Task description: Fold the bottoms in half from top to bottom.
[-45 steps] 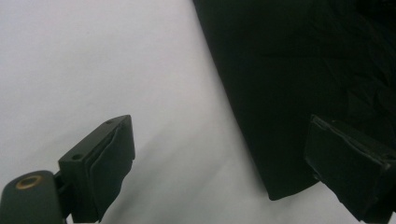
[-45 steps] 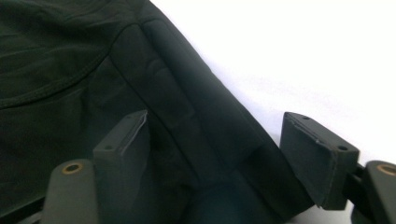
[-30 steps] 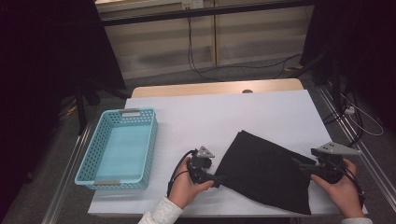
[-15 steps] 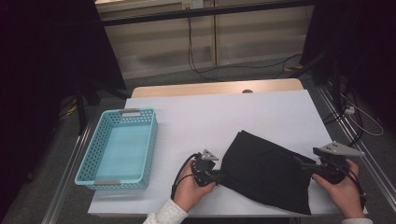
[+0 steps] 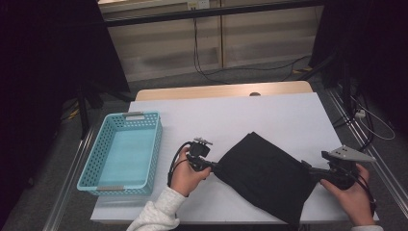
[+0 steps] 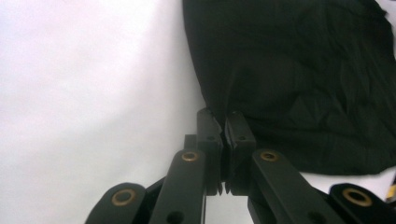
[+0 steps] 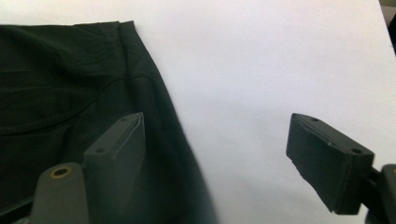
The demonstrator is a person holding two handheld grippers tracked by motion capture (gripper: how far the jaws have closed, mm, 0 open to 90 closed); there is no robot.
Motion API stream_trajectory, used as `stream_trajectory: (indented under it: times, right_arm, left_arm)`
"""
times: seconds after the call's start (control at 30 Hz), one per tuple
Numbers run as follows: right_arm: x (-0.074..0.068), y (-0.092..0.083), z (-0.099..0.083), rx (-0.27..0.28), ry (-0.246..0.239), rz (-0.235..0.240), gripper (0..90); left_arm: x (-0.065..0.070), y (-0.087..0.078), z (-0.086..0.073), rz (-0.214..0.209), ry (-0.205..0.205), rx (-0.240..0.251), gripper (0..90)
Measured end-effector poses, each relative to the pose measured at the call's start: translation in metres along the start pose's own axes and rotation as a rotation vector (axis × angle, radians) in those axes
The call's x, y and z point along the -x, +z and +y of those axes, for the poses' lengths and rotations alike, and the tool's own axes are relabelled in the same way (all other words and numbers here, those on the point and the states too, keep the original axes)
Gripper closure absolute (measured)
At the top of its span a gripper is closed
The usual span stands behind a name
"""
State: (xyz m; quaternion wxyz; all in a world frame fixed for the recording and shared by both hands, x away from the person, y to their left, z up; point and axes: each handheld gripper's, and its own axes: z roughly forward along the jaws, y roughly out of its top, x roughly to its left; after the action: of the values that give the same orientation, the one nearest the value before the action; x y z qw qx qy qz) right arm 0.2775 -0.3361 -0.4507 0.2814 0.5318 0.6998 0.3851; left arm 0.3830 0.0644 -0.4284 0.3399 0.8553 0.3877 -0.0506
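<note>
A black cloth (image 5: 264,175) lies crumpled on the white table (image 5: 231,120), toward the front right. My left gripper (image 5: 215,167) is at the cloth's left corner. Its jaws have just been closing and now pinch the cloth's edge. In the left gripper view the gripper (image 6: 225,116) has its two jaws pressed together on the rim of the dark fabric (image 6: 289,70). My right gripper (image 5: 308,168) stands open at the cloth's right edge. In the right gripper view this gripper (image 7: 215,121) has one jaw over the cloth (image 7: 56,84) and the other over bare table.
A light blue plastic basket (image 5: 156,144) stands empty on the left side of the table. A wooden strip runs along the table's far edge, with cables on the floor beyond. The person's hands come in from the near edge.
My left gripper has moved right to the cloth's corner, and its jaws have shut on the fabric. That corner now looks slightly raised. The right gripper has stayed put.
</note>
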Motion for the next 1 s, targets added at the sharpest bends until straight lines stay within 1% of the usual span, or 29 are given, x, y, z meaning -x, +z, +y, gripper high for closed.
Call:
stream_trajectory:
  times: [0.07,0.1,0.13,0.17,0.2,0.27,0.3,0.33,0.37,0.4,0.43,0.47,0.53,0.57,0.6,0.67,0.7,0.77,0.83,0.87,0.93,1.0]
  right_arm:
    - [-0.002,0.001,0.001,0.0,-0.007,0.004,18.7]
    - [-0.002,0.001,0.001,0.0,-0.007,0.004,18.7]
    - [-0.006,0.002,0.001,-0.001,-0.016,0.01,18.7]
    - [-0.007,0.002,0.001,-0.003,-0.016,0.013,18.7]
    - [-0.009,0.002,0.002,-0.001,-0.015,0.02,18.6]
    - [-0.011,0.001,0.002,0.006,-0.019,0.021,18.6]
    - [-0.013,0.001,0.003,0.007,-0.02,0.024,18.6]
    - [-0.014,0.001,0.003,0.008,-0.022,0.025,18.6]
    - [-0.014,0.001,0.003,0.008,-0.024,0.023,18.5]
    - [-0.015,0.001,0.004,0.008,-0.023,0.025,18.5]
    - [-0.015,0.001,0.004,0.01,-0.022,0.025,18.5]
    - [-0.016,0.001,0.004,0.012,-0.024,0.025,18.5]
    - [-0.016,0.001,0.004,0.011,-0.021,0.024,18.3]
    - [-0.017,0.001,0.004,0.009,-0.017,0.025,18.2]
    - [-0.017,0.001,0.004,0.008,-0.018,0.029,18.1]
    - [-0.02,0.002,0.004,0.007,-0.018,0.041,17.5]
    - [-0.023,0.003,0.005,0.011,-0.02,0.053,17.5]
    - [-0.026,0.005,0.005,0.008,-0.027,0.061,17.1]
    - [-0.032,0.007,0.006,0.005,-0.036,0.074,17.0]
    - [-0.034,0.008,0.007,0.003,-0.039,0.081,16.8]
    - [-0.041,0.011,0.007,-0.001,-0.042,0.099,16.1]
    - [-0.048,0.015,0.007,-0.004,-0.045,0.122,14.9]
  left_arm:
    - [-0.006,0.0,0.005,0.016,-0.013,-0.006,86.9]
    - [-0.006,0.0,0.005,0.016,-0.013,-0.006,86.9]
    - [-0.01,0.001,0.008,0.027,-0.024,-0.016,86.9]
    - [-0.01,0.001,0.008,0.027,-0.024,-0.016,86.9]
    - [-0.015,0.002,0.01,0.035,-0.03,-0.025,87.0]
    - [-0.018,0.002,0.013,0.045,-0.026,-0.039,87.0]
    - [-0.018,0.002,0.015,0.05,-0.036,-0.042,87.1]
    - [-0.018,0.002,0.015,0.05,-0.036,-0.042,87.1]
    - [-0.022,0.0,0.018,0.064,-0.041,-0.046,87.1]
    - [-0.022,0.0,0.018,0.064,-0.041,-0.046,87.2]
    - [-0.025,-0.003,0.021,0.069,-0.052,-0.041,87.2]
    - [-0.027,-0.004,0.022,0.074,-0.049,-0.038,87.2]
    - [-0.032,-0.007,0.024,0.082,-0.057,-0.043,87.2]
    - [-0.034,-0.009,0.024,0.091,-0.055,-0.048,87.2]
    - [-0.037,-0.01,0.025,0.1,-0.063,-0.047,87.2]
    - [-0.044,-0.012,0.026,0.107,-0.083,-0.046,87.2]
    - [-0.044,-0.012,0.026,0.107,-0.083,-0.046,87.2]
    - [-0.05,-0.014,0.026,0.111,-0.095,-0.049,87.2]
    - [-0.054,-0.015,0.025,0.119,-0.09,-0.051,87.2]
    - [-0.056,-0.017,0.025,0.126,-0.084,-0.06,87.1]
    - [-0.058,-0.018,0.026,0.133,-0.089,-0.056,87.1]
    - [-0.064,-0.024,0.028,0.16,-0.085,-0.059,87.1]
